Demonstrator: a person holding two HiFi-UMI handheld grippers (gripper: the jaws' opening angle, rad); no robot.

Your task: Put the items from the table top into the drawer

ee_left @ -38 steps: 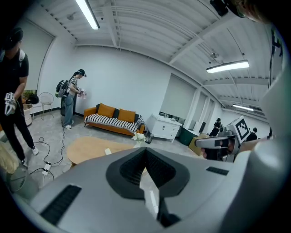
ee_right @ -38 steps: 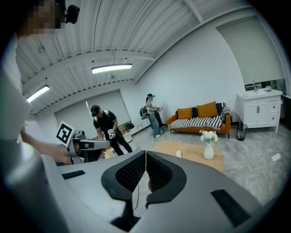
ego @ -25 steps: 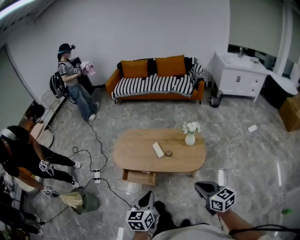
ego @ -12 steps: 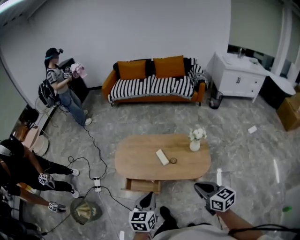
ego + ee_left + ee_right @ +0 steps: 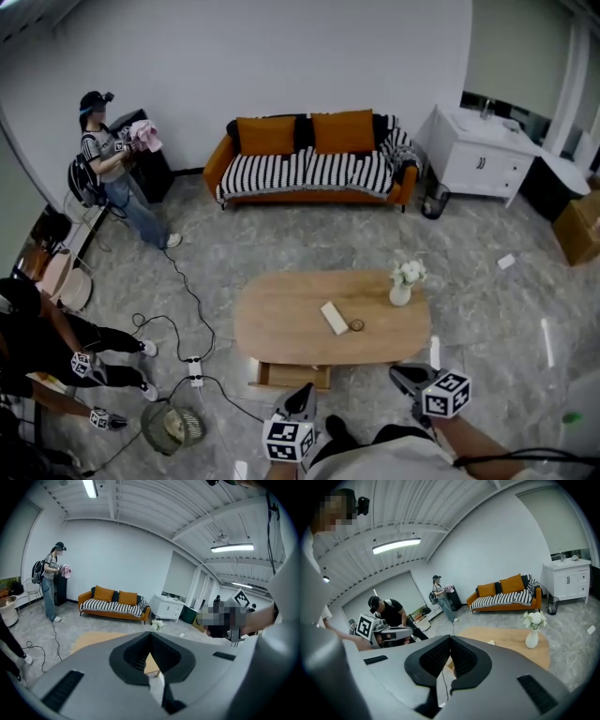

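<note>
left gripper [image 5: 300, 392]: jaws together, empty | right gripper [image 5: 401, 373]: jaws together, empty

No word, number, brand or sign can be read anywhere; the only print is the black-and-white square code patterns on the cubes of the left gripper [image 5: 298, 397] and right gripper [image 5: 403, 375], near the wooden table [image 5: 281, 323].

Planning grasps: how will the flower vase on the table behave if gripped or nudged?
The vase stands upright with flowers above it, so it probably tips if nudged. Its smooth white body looks ceramic: likely rigid, slippery, breakable.
</note>
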